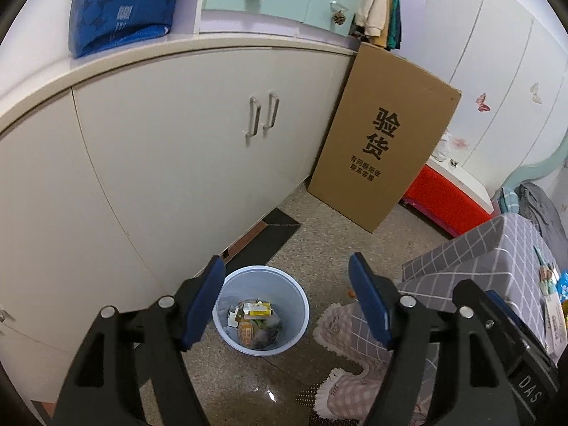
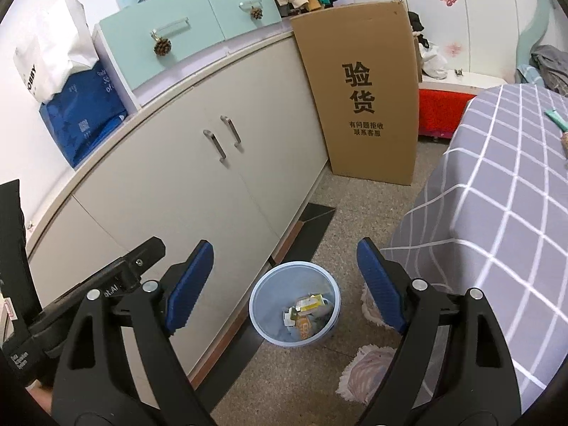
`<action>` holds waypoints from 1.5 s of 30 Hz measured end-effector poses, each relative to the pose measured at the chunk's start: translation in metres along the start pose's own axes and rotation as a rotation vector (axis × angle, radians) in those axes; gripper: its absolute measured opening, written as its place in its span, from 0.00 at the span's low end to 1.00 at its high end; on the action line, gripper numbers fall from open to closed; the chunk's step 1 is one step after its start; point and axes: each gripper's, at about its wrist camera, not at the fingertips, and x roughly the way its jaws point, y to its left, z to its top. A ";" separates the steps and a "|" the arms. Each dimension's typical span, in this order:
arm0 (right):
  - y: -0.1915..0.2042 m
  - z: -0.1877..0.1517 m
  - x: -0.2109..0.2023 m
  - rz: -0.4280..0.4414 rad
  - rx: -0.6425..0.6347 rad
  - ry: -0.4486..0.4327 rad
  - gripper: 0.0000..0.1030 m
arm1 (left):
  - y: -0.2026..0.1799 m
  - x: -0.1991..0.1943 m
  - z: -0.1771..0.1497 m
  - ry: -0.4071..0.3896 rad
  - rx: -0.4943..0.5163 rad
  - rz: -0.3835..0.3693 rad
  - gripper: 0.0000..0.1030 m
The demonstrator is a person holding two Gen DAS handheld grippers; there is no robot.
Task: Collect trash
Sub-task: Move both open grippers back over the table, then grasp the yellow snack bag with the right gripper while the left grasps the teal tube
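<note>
We hold both tools above the floor. The left gripper (image 1: 285,305) is wide open and empty, and the right gripper (image 2: 284,284) too. The trash bin (image 1: 261,310) stands at the lower centre of both views, beside the cabinet (image 1: 159,163), with wrappers (image 1: 257,323) inside. We judge we are between pickups; next we must find loose trash.

We note a translucent plastic bin (image 1: 261,309), matt cardboard box (image 1: 383,135) at upper right, speckled stone floor (image 1: 319,248), and ribbed blue pads (image 2: 188,284).
</note>
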 end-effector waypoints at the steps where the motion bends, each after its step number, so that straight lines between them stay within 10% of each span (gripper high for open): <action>1: -0.001 0.000 -0.004 0.000 0.001 -0.007 0.79 | -0.003 -0.005 0.000 -0.004 0.003 0.000 0.69; 17: -0.063 0.017 -0.137 -0.033 0.066 -0.201 0.82 | -0.107 -0.102 -0.014 -0.100 0.096 -0.140 0.72; 30: -0.210 0.016 -0.231 -0.296 0.190 -0.278 0.90 | -0.275 -0.115 -0.048 0.004 0.348 -0.288 0.74; 37: -0.296 0.012 -0.230 -0.511 0.343 -0.164 0.94 | -0.339 -0.099 -0.062 0.067 0.427 -0.306 0.75; 45: -0.334 0.023 -0.192 -0.542 0.340 -0.037 0.94 | -0.381 -0.069 -0.061 0.110 0.483 -0.254 0.75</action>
